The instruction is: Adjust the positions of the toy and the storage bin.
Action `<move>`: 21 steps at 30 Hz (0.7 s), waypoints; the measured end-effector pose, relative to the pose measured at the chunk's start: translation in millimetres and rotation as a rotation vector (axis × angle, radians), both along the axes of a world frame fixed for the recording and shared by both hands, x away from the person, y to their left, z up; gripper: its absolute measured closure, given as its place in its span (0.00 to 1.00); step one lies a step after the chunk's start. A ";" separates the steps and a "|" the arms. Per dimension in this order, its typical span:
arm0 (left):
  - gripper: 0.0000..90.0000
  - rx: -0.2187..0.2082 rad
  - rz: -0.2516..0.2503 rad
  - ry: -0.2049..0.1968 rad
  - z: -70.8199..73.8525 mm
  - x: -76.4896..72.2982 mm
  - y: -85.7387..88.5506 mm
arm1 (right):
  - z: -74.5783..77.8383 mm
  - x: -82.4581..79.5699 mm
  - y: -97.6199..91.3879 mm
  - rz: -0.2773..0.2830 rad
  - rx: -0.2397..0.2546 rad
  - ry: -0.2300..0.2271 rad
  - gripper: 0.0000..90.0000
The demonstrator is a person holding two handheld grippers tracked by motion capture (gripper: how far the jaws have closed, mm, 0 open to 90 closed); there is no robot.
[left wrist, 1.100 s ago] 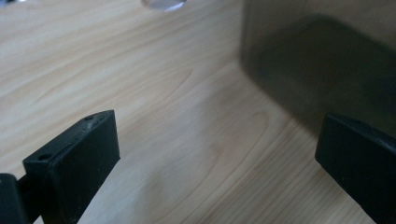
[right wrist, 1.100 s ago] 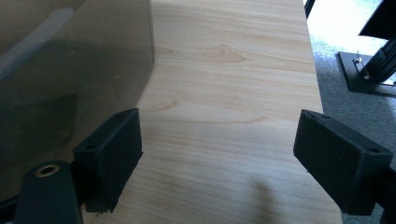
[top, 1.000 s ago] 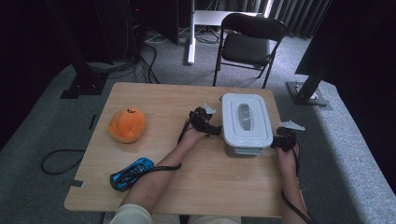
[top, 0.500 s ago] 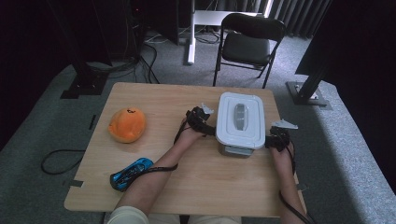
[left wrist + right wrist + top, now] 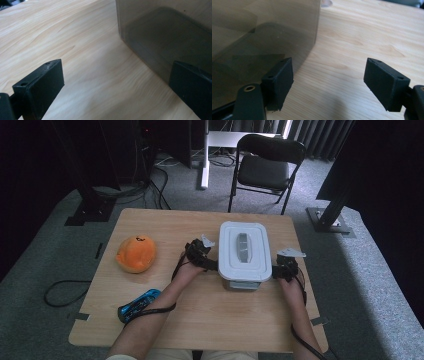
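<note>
Both hands have slid the lidded box [image 5: 245, 255] leftward to mid-desk [image 5: 165, 227]; left gripper [image 5: 206, 261] and right gripper [image 5: 280, 271] flank it, fingers apart, the right's just narrowing, steadying either side.

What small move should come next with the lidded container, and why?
Probably press both grippers inward against the container. The left gripper and right gripper flank its sides with fingers spread, nothing clamped between them, so it is squeezed between the hands at most.
</note>
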State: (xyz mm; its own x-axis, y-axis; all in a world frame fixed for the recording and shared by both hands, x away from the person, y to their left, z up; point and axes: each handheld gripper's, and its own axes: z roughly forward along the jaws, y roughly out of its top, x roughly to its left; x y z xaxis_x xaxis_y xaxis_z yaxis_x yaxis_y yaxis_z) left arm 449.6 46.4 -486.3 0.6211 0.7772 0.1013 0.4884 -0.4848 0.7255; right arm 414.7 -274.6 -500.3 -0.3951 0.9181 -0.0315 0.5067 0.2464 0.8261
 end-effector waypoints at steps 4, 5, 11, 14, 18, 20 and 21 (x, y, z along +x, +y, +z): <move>0.01 0.006 0.011 -0.010 -0.2 -9.0 10.1 | 4.7 -4.1 11.4 0.037 -0.010 -0.011 0.26; 0.01 0.003 0.015 -0.009 -0.5 -11.3 13.0 | 5.7 -5.2 13.0 0.044 -0.008 -0.012 0.26; 0.01 -0.013 0.044 -0.020 -0.9 -28.6 28.6 | 6.0 -15.2 27.1 0.103 -0.031 -0.017 0.27; 0.02 -0.018 0.049 -0.022 -1.2 -38.5 34.3 | 5.2 -21.7 32.5 0.126 -0.032 -0.020 0.28; 0.02 -0.014 0.048 -0.026 -1.1 -52.2 39.9 | 5.2 -29.6 37.5 0.149 -0.034 -0.024 0.28; 0.02 -0.011 0.042 -0.032 -0.9 -59.3 41.5 | 4.7 -33.2 38.7 0.162 -0.033 -0.026 0.28; 0.02 -0.013 0.031 -0.042 -1.2 -62.4 42.3 | 4.5 -34.8 39.2 0.166 -0.033 -0.028 0.28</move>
State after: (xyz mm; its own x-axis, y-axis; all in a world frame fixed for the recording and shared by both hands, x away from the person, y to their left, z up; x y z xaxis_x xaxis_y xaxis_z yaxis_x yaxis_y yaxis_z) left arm 387.2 88.7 -487.5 0.5921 0.7975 0.1162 0.4721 -0.4601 0.7519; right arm 379.9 -235.4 -495.8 -0.5398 0.8385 -0.0742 0.4334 0.3524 0.8294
